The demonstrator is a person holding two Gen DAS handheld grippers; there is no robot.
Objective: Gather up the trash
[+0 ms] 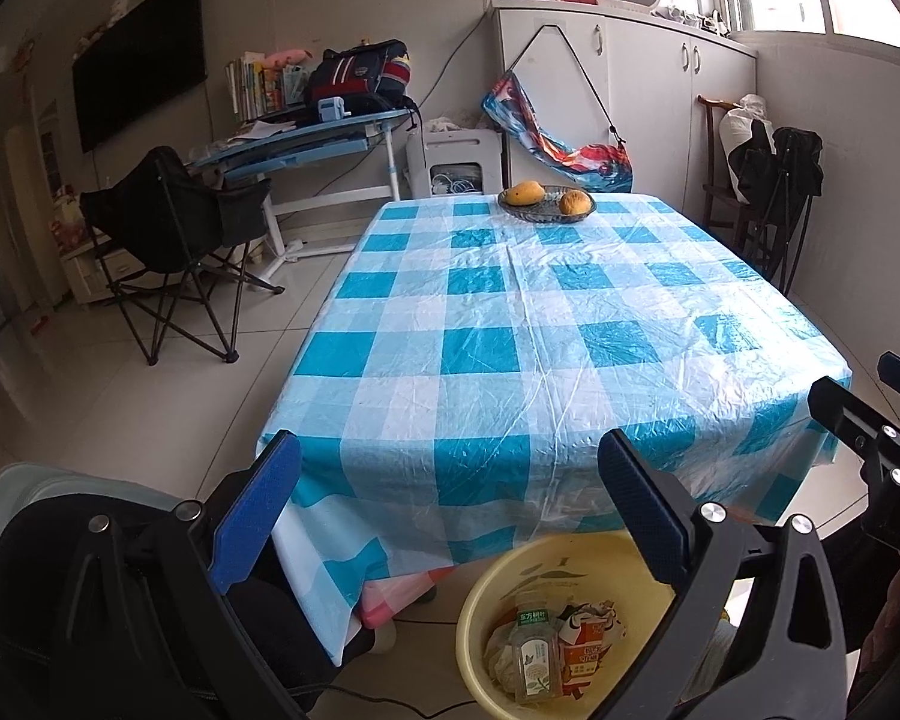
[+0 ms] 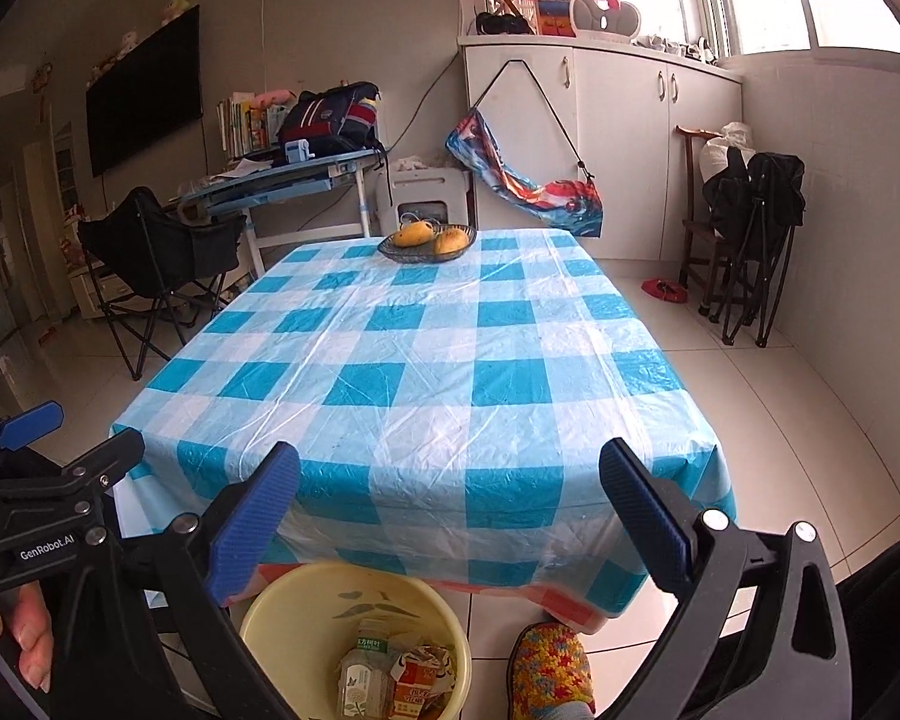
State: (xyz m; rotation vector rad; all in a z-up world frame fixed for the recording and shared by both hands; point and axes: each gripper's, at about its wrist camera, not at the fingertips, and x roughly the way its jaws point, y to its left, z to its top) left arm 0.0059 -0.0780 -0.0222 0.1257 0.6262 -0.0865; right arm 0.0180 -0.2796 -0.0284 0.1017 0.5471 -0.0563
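Note:
A yellow bin stands on the floor at the table's near edge and holds a clear plastic bottle, a red-and-white carton and crumpled wrappers. It also shows in the right wrist view, with the bottle and carton inside. My left gripper is open and empty above the bin. My right gripper is open and empty beside it, and shows at the right of the left wrist view.
The table has a blue-and-white checked cloth. A glass dish with two mangoes sits at its far end. A folding chair stands left, a desk behind it, folded chairs right. A foot in a knitted slipper is by the bin.

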